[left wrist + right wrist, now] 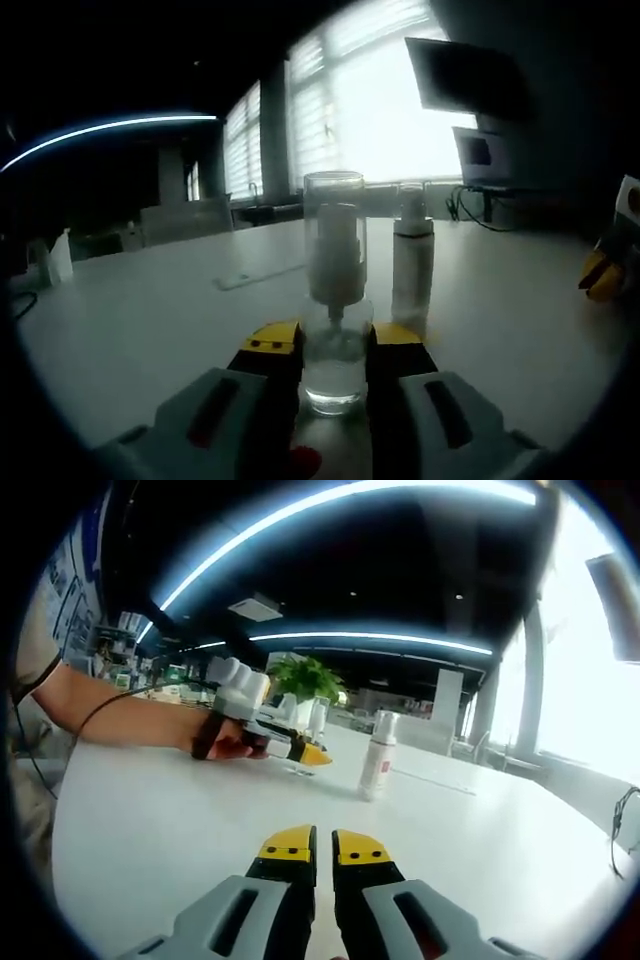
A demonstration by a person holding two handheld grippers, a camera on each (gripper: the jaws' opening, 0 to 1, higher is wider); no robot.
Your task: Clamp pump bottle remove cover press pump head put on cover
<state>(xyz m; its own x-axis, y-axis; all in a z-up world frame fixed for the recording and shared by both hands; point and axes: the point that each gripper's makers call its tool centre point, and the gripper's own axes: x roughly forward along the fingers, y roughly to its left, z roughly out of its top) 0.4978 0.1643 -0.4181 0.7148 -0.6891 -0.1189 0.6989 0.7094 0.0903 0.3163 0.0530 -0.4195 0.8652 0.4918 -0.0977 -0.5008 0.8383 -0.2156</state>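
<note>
left gripper [335, 352] clamps covered pump bottle [334, 290].

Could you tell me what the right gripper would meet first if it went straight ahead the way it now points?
Probably bare white table; the white spray bottle stands slightly right of the line, though depth is unclear.

My left gripper view is dim and backlit by blown-out windows [380, 90]; ceiling light strips [340, 500] bow with fisheye distortion.
</note>
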